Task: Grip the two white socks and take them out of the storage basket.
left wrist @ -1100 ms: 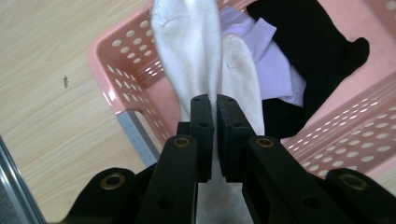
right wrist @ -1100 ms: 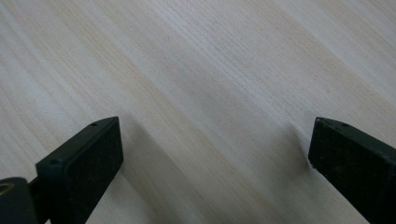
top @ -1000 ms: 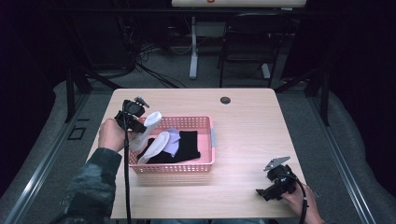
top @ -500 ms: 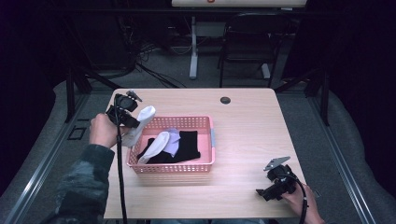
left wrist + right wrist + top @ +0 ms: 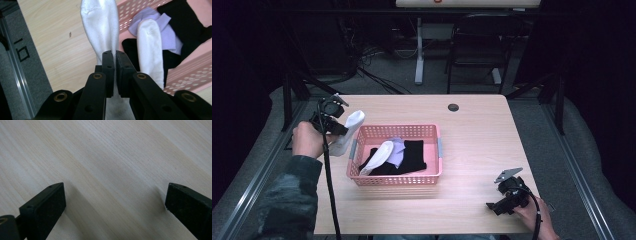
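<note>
My left gripper [image 5: 338, 129] [image 5: 113, 55] is shut on a white sock [image 5: 348, 131] [image 5: 101, 27] and holds it in the air just left of the pink basket [image 5: 432, 175] [image 5: 192, 72]. The sock hangs on both sides of the jaws. In the basket lie a second white sock [image 5: 378, 156] [image 5: 151, 47], a lilac cloth [image 5: 398, 150] [image 5: 163, 27] and black cloth [image 5: 414, 156] [image 5: 188, 22]. My right gripper [image 5: 493, 206] [image 5: 113, 202] rests low over bare table at the front right, jaws wide open with nothing between them.
The wooden table [image 5: 472, 135] has a small black round cap [image 5: 453, 107] near its far edge. Metal rails [image 5: 257, 170] run along the floor on both sides. A chair [image 5: 477, 50] and cables stand behind the table.
My left gripper has carried the white sock up and leftward, from above the basket's left end to beside it. The right gripper has stayed put.
</note>
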